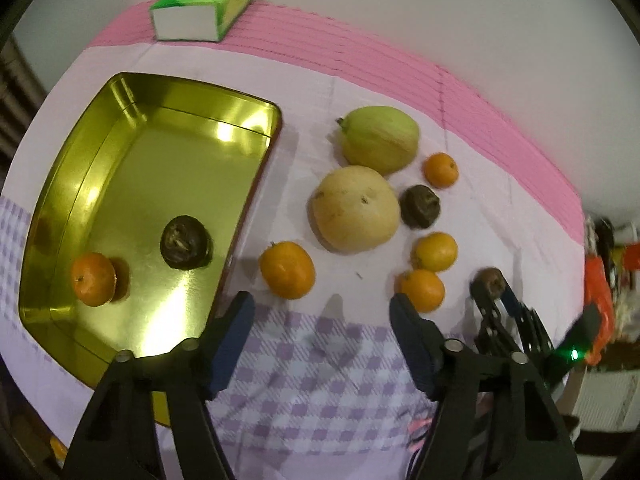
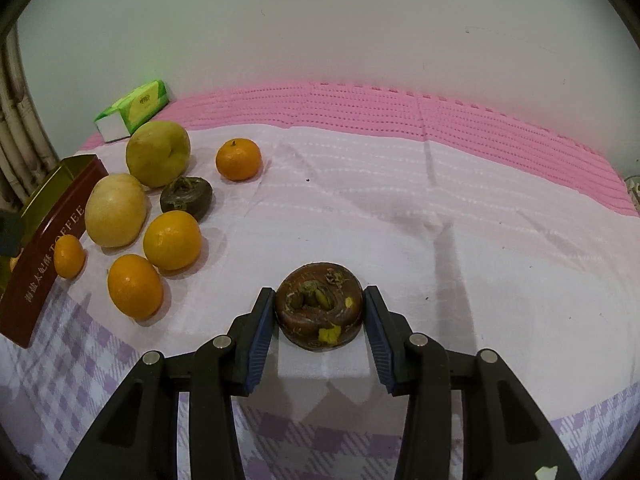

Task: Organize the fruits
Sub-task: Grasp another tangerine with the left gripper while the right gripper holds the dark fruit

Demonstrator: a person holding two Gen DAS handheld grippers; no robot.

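My right gripper (image 2: 320, 300) is shut on a dark brown shrivelled fruit (image 2: 320, 312), one pad on each side, low over the cloth. The left wrist view shows this same gripper (image 1: 493, 292) at the right. My left gripper (image 1: 322, 304) stands open over the checked cloth with nothing between its fingers. An orange (image 1: 287, 270) lies just beyond its tips. The gold tin tray (image 1: 120, 100) holds an orange (image 1: 93, 279) and a dark fruit (image 1: 186, 242). Loose on the cloth are a pale round fruit (image 1: 354, 208), a green pear-like fruit (image 1: 380, 139), another dark fruit (image 1: 420, 206) and several small oranges.
A green tissue pack (image 1: 204, 4) lies at the back on the pink mat, near the wall. The tin's red side reads TOFFEE (image 2: 52, 252). Orange and red clutter (image 1: 600, 300) sits past the table's right edge. The cloth to the right of the fruits (image 2: 440, 200) is bare.
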